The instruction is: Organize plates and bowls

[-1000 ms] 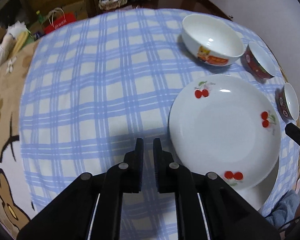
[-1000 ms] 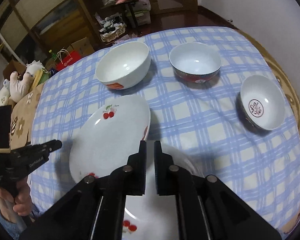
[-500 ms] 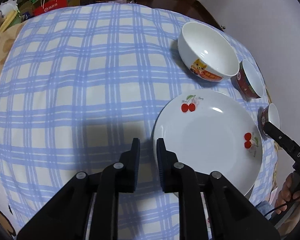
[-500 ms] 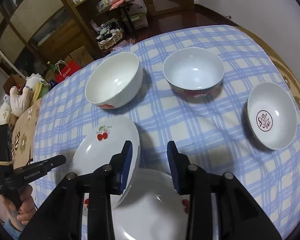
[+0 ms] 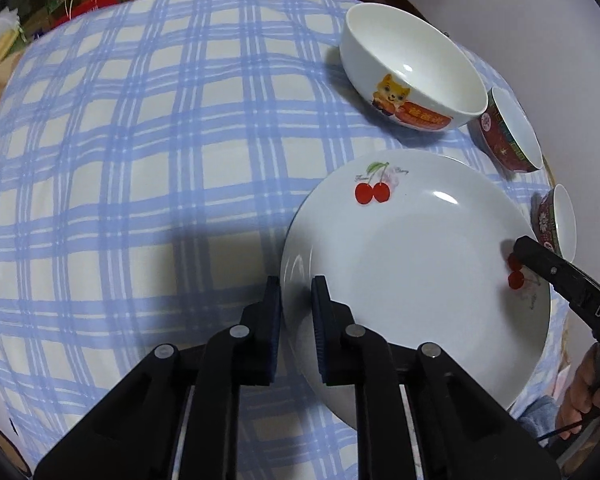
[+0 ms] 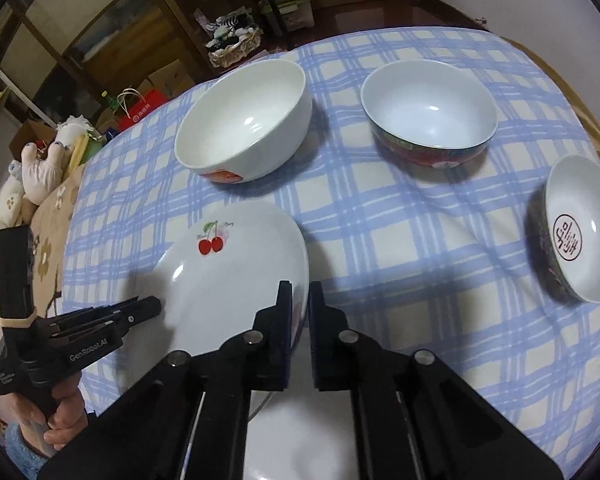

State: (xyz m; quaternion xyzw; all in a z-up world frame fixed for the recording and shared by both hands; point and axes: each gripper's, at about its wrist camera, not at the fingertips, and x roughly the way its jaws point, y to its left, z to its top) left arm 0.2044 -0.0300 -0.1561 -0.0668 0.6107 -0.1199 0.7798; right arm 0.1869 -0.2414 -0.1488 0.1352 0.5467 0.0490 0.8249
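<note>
Left tongs point(image 5: 296, 300) closing on the cherry plate point(image 5: 412, 248) rim, right tongs point(image 6: 300, 304) clamped on its opposite edge; cat bowl point(image 5: 412, 76) sits empty.

Left hand-held gripper point(image 5: 296, 300): black, two-fingered, entering from the bottom centre of its own view and pitched steeply downward. Jaws closing, a plate rim between the pads. In the right wrist view it sits at lower left, held by a bare hand point(image 6: 62, 416) with a blue sleeve cuff below.

Right hand-held gripper point(image 6: 300, 312): black, bottom centre of its own view, pitched steeply downward. Jaws nearly together, clamped on the opposite rim of the same plate.
</note>
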